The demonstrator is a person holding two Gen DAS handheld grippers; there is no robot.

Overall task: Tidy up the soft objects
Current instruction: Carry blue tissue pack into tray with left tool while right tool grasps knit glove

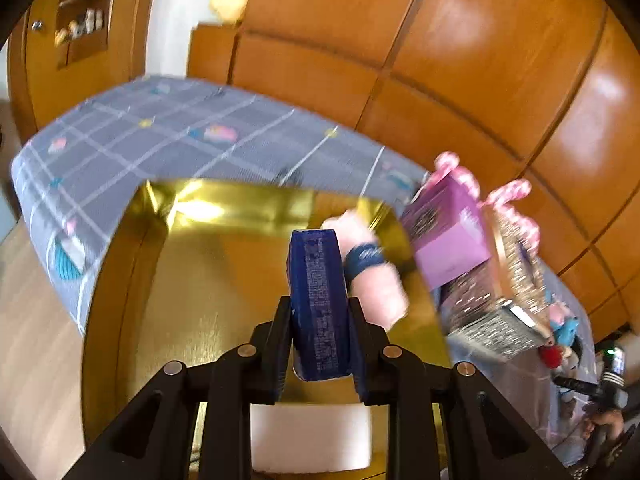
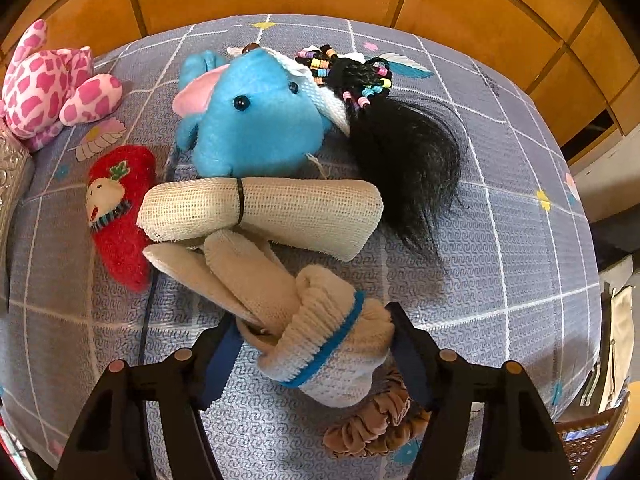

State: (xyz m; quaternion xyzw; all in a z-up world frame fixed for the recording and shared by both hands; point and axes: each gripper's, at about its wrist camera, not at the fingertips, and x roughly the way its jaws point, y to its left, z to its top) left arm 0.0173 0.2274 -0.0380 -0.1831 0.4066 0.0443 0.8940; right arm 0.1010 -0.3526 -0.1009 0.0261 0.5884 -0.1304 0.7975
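The left tongs [image 1: 320,344] are nearly closed on a blue pack [image 1: 318,300], pinched by its narrow sides, its long axis running straight out ahead along the fingers; below and beyond the pack lies a gold box [image 1: 224,280], open and shiny, with a pink roll [image 1: 368,264] bound by a dark band already inside, just right of the pack; so the pack hangs over the box, and the coming move looks like a lowering and release there; a purple box [image 1: 448,240] stands tilted just past the gold one's right rim.

The right tongs [image 2: 316,344] stand fairly wide, pointing steeply down at the bed [image 2: 520,240]; a cream sock bundle [image 2: 328,332] with a blue stripe sits between the fingers; the right finger looks to touch it, the left finger seems just clear, so I judge it not yet gripped; its long axis runs up-left to down-right, slantwise to the gap; a tan scrunchie [image 2: 372,428] lies partly under it, nearer the camera; ahead lie a mesh roll [image 2: 260,212], a blue plush [image 2: 256,120], a red heart [image 2: 120,216]; the right hand is the nearer to all these.
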